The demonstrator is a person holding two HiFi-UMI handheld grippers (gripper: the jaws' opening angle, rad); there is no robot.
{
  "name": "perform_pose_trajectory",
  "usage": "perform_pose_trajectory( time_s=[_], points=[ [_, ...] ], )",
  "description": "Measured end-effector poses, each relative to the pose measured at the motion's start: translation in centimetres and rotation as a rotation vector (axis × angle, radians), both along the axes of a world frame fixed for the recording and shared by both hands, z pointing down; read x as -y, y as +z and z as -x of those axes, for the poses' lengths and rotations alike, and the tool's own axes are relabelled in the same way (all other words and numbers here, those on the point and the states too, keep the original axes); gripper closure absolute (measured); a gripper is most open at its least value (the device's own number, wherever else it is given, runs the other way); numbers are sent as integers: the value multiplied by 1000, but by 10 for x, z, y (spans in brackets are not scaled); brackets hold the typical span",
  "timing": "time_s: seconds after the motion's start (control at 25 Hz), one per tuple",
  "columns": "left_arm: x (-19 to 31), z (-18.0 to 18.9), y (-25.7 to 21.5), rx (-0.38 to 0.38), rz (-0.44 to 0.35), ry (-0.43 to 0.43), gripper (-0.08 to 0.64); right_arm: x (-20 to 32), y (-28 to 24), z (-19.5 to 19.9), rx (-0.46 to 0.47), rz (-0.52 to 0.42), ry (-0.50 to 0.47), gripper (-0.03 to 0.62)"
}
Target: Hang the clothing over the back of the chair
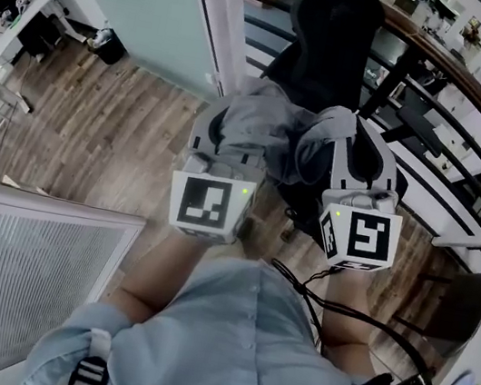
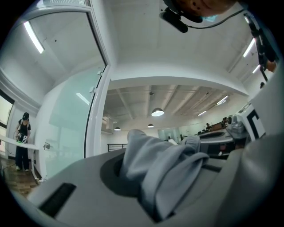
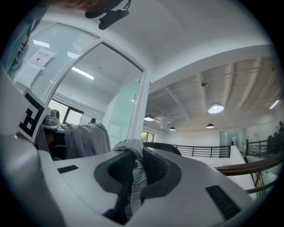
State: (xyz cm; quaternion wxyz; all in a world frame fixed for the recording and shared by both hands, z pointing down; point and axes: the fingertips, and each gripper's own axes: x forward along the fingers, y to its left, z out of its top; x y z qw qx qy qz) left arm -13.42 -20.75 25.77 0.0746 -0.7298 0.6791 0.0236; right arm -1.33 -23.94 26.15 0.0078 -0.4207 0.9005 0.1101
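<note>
A soft grey fabric garment point(image 1: 276, 121) hangs bunched just in front of the backrest of the black high-backed office chair point(image 1: 337, 20), not yet draped over it. The left gripper point(image 1: 226, 129) has its jaws clamped tight on a thick fold of the cloth. The right gripper point(image 1: 359, 148), beside it before the chair, pinches a thin ribbed edge, its jaws nearly together.

Wood-plank floor point(image 1: 96, 125), frosted glass partition point(image 1: 153, 6), dark curved railing point(image 1: 478, 98), round ceiling lamps point(image 2: 157, 112).
</note>
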Motion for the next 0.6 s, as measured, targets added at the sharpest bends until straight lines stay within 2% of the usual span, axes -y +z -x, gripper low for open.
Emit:
perform_pose_trajectory(
  time_s=[0.36,0.6],
  points=[
    [49,40,-52,20,-77,38,523,38,-51,31,5,-54,14,541],
    [92,56,-84,4,-108,102,523,77,-84,46,34,-89,38,541]
  ],
)
